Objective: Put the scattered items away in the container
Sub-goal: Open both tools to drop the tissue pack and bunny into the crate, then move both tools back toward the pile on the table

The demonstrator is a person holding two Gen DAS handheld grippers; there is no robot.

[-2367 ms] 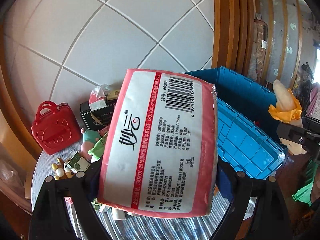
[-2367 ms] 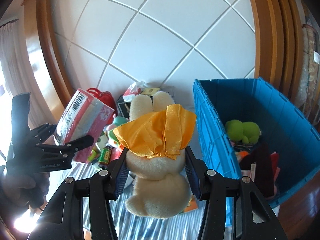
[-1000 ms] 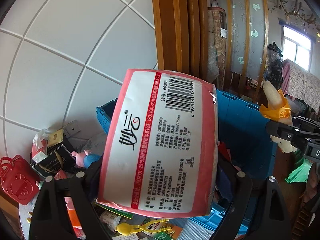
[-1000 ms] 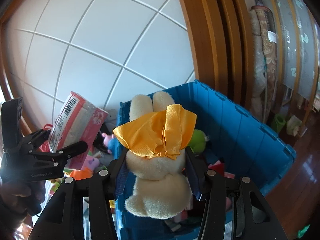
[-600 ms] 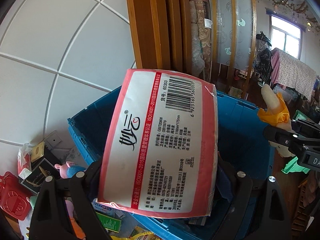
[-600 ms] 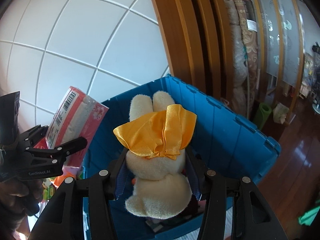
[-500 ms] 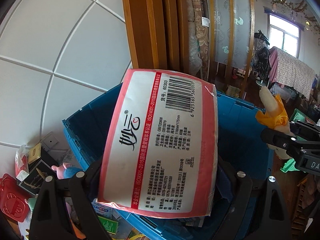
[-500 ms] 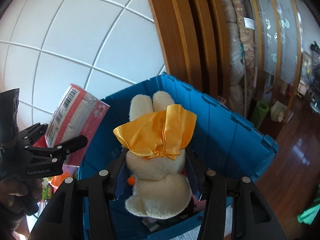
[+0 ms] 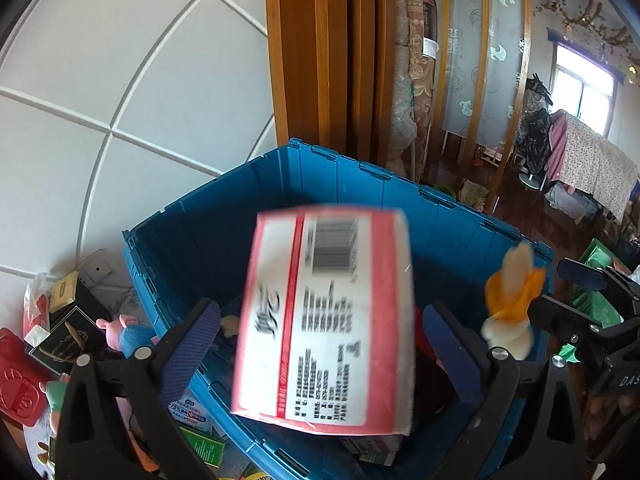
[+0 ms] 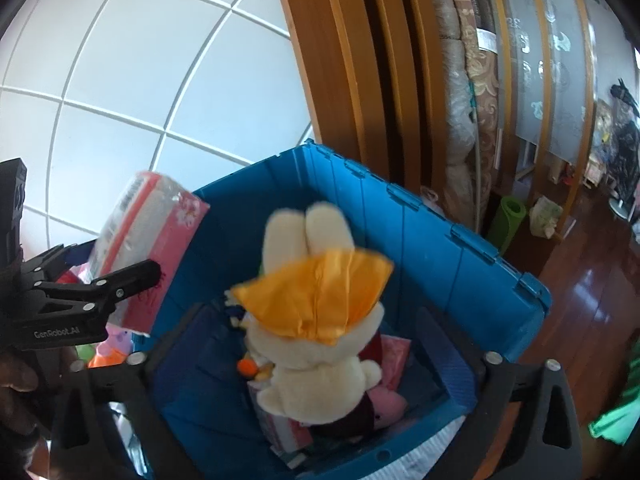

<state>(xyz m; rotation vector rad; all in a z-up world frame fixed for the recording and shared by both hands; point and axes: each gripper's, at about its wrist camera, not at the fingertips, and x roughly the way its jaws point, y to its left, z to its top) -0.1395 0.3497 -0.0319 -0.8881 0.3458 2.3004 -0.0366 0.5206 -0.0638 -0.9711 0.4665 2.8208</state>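
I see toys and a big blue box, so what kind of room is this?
Probably a lived-in home. A blue storage bin holds a plush rabbit, laundry hangs by a window, and there is a wooden floor.

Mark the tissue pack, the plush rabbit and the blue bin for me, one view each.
tissue pack (image 9: 326, 320), left wrist view, on its white printed label.
plush rabbit (image 10: 316, 364), right wrist view, on its cream body below the orange cloth.
blue bin (image 10: 440, 256), right wrist view, on the inner far wall.
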